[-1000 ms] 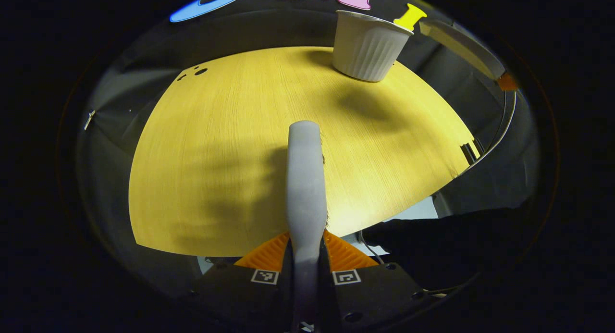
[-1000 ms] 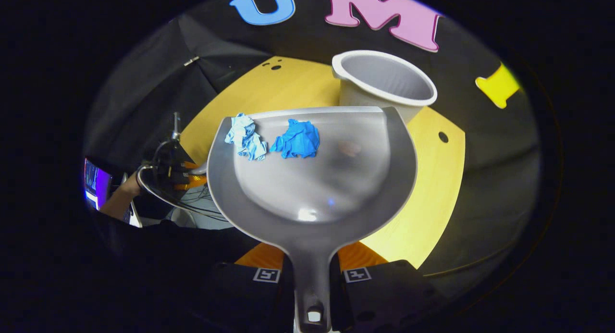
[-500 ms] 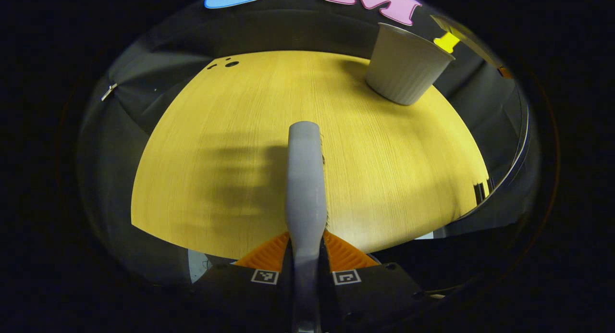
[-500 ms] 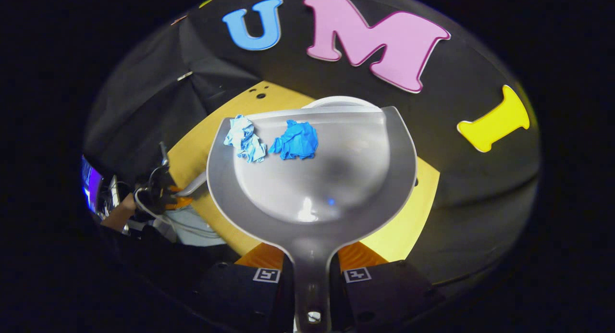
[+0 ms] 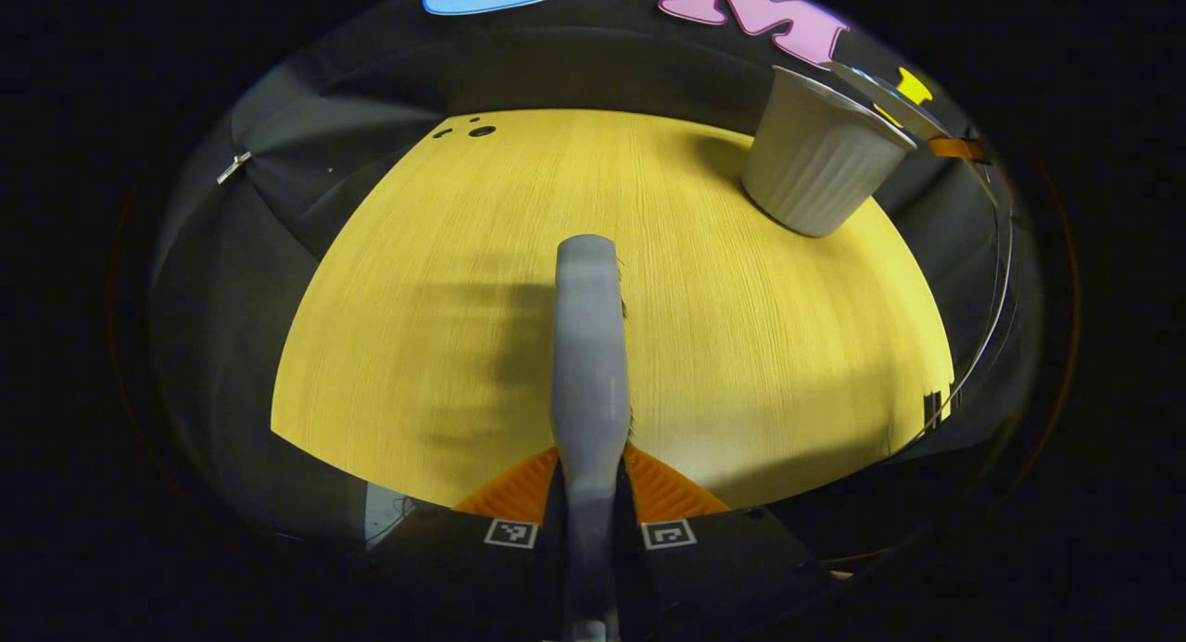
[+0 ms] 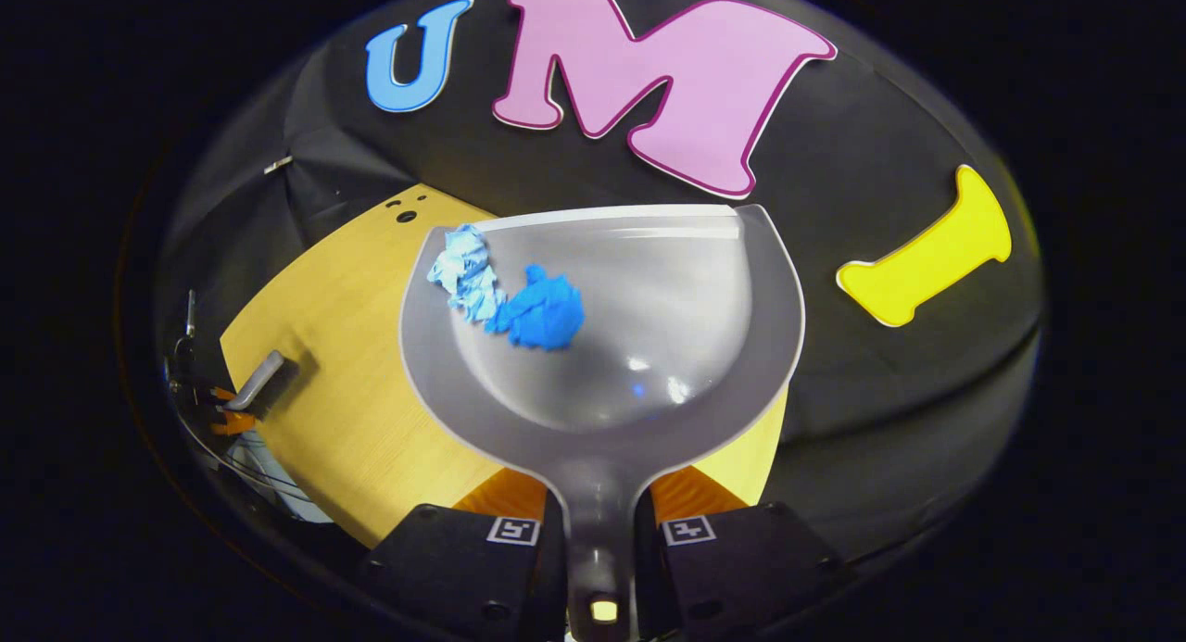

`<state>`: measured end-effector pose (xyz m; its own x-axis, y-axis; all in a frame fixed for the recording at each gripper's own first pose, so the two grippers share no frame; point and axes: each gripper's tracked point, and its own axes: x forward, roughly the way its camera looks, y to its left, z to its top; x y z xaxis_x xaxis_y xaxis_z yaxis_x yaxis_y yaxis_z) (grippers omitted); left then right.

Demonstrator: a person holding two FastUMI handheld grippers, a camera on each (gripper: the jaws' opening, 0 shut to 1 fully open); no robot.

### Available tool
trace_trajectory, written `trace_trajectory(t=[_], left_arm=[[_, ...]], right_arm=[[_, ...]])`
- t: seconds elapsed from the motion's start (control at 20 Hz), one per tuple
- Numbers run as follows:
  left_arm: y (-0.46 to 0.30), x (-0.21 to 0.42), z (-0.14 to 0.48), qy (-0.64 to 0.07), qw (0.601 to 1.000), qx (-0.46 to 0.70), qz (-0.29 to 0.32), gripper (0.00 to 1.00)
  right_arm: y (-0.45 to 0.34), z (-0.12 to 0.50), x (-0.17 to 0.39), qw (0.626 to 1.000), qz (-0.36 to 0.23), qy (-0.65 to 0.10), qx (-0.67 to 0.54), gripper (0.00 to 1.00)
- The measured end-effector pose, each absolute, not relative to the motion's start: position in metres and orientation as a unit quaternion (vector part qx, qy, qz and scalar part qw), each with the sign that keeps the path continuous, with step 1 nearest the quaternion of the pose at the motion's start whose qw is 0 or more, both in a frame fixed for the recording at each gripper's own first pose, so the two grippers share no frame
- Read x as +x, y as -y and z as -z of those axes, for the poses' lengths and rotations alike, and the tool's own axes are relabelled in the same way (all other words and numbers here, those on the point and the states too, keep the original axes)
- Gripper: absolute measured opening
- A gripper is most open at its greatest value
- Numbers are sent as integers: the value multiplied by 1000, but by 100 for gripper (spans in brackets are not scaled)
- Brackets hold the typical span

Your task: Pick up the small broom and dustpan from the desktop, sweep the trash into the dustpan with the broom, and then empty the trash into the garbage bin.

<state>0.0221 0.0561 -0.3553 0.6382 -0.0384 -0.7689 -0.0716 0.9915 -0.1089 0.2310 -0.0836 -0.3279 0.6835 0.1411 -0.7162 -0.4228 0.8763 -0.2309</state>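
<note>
In the left gripper view, I held the left gripper (image 5: 589, 480) clamped on the handle of the small broom (image 5: 586, 346); both fingers pressed against the grey handle, which ran straight up the middle of the view above the yellow wood-grain desktop (image 5: 445, 281). I could make out only a thin fringe of bristles along the right edge of the handle, and I could not tell whether the broom touched the desktop. The garbage bin (image 5: 820, 165), a pale ribbed tub, stood on the far right part of the desktop, near its back edge. Just beyond the bin's rim I saw the edge of the dustpan (image 5: 885, 100), tilted and raised above the bin. In the right gripper view, I held the right gripper (image 6: 600, 503) closed on the stem of the dustpan (image 6: 667, 346), one finger on each side of it, with the pan spreading out ahead of the fingers. Two pieces of trash lay inside the pan, touching each other near its front left part: a crumpled light blue wad (image 6: 463, 271) close to the front lip, and a crumpled darker blue wad (image 6: 542, 310) just behind it, lower in the bowl. At the left edge of this view the desktop (image 6: 343, 383) was visible, and above its near left part I saw the broom (image 6: 255, 383) held by the left gripper (image 6: 222, 420).
</note>
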Motion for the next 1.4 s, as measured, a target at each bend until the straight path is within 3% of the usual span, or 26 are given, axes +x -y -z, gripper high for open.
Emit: trace_trajectory(t=[0.45,0.9,0.95,1.05,1.4], left_arm=[[-42,26,359,-432,900,-53,9,26],[-17,25,361,-425,904,-40,29,27],[-16,23,361,-424,904,-37,28,30],[-13,19,363,-420,906,-41,16,27],[-5,2,375,-429,901,-62,8,26]], right_arm=[[99,326,280,905,-77,-276,-315,33],[91,320,292,865,-21,-178,-468,33],[90,316,292,860,-17,-170,-482,33],[89,311,292,850,-9,-151,-505,33],[84,289,290,791,34,-71,-606,33]])
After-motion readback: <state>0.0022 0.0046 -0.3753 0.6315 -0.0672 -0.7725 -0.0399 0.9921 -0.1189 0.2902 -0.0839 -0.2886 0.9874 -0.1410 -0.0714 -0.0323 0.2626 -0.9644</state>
